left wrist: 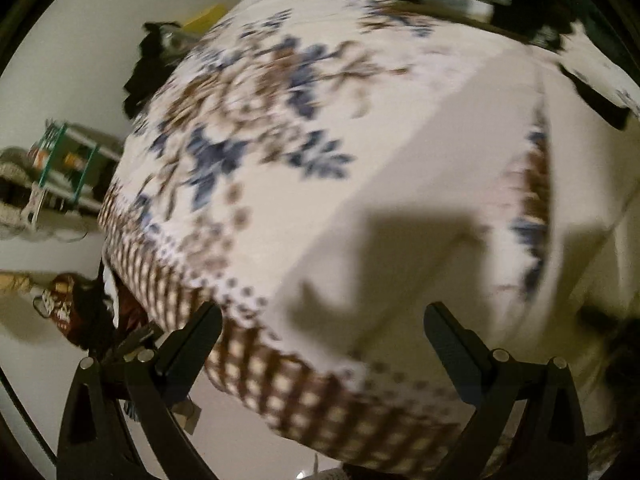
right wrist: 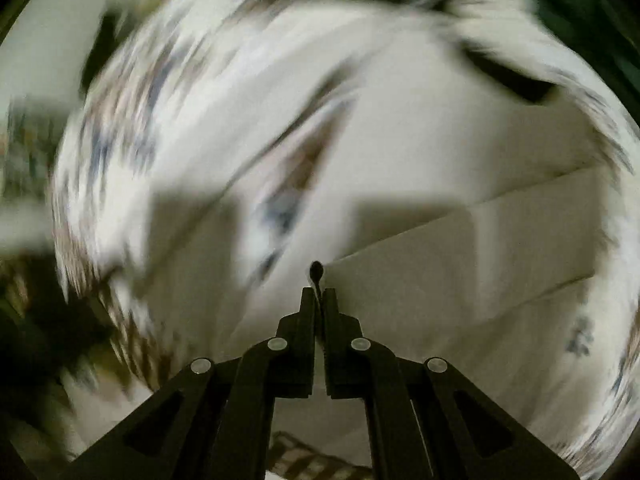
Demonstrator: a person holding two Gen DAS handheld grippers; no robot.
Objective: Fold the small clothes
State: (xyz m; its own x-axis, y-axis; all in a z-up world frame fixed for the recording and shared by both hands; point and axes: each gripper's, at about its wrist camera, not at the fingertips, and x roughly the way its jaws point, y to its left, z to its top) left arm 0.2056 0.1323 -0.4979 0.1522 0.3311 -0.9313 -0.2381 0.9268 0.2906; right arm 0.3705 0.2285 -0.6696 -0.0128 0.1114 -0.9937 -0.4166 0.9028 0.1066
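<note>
The left gripper (left wrist: 322,320) was wide open and held nothing, just above the plain cream cloth garment (left wrist: 400,184) lying on the floral blue-and-brown patterned cover (left wrist: 248,128). The right gripper (right wrist: 319,294) was closed, pinching the garment's edge (right wrist: 400,280).
</note>
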